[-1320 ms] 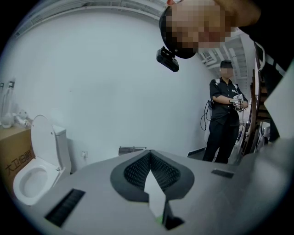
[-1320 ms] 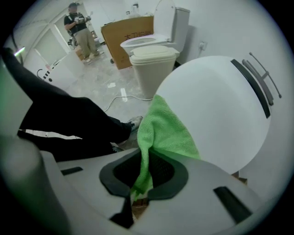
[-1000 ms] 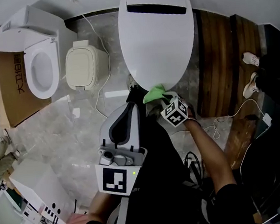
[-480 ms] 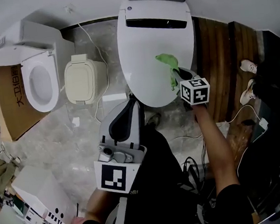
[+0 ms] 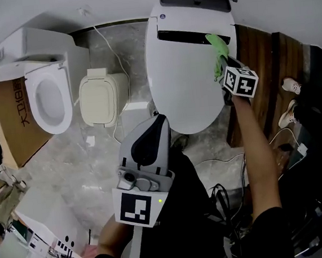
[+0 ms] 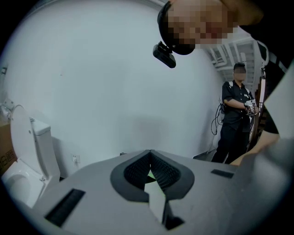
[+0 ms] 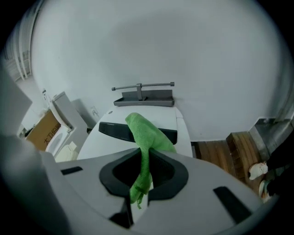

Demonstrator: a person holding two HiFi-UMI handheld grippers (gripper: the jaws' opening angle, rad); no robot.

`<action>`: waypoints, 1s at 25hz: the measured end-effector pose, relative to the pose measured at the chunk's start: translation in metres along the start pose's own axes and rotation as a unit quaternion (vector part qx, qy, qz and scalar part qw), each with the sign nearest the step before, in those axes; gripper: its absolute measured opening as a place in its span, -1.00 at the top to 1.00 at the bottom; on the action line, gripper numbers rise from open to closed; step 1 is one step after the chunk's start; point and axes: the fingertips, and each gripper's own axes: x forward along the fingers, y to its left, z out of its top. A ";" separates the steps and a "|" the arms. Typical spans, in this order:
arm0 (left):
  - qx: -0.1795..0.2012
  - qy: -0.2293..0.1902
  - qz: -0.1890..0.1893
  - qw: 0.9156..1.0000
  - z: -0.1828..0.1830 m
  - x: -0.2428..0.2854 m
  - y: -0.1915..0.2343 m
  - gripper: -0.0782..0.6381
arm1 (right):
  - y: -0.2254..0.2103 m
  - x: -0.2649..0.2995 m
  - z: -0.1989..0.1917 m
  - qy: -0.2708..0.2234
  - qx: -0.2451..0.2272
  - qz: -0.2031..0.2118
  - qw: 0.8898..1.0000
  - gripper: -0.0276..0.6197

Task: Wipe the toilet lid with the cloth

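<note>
Nearest the camera, the left gripper (image 5: 156, 123) is held low, close to the person's body. Its jaws are pressed together with nothing between them, and it points over the near edge of the toilet lid (image 5: 184, 78).

The right gripper (image 5: 224, 68) is stretched out on a long arm, well ahead of the left one. It is clamped on a green cloth (image 5: 217, 49). In the right gripper view, the cloth (image 7: 144, 133) runs through the closed jaws. A short tail hangs behind them and a folded peak stands up in front. The cloth sits over the far right part of the closed white lid (image 7: 94, 144), just short of a dark strip across the back. It probably rests on the lid, but contact is not clear from either view.

What could go wrong: only a narrow fold is pinched, so drag against the lid could pull the cloth free. The peak stands high, so the bare jaws might meet the lid first. Being near the lid's right rim, a stroke could also slip off the edge.

Counted: two grippers and one cloth. There are two toilets, the second (image 5: 48, 99) with an open seat, far to the left gripper's left. One beige lidded container (image 5: 102, 97) sits between the toilets. One cardboard box (image 5: 12, 111) lies beyond them.
</note>
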 end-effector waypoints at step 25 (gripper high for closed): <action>-0.014 0.020 -0.008 1.000 -0.017 0.015 0.015 0.76 | 0.056 0.056 -0.080 0.127 -0.512 0.035 0.849 0.77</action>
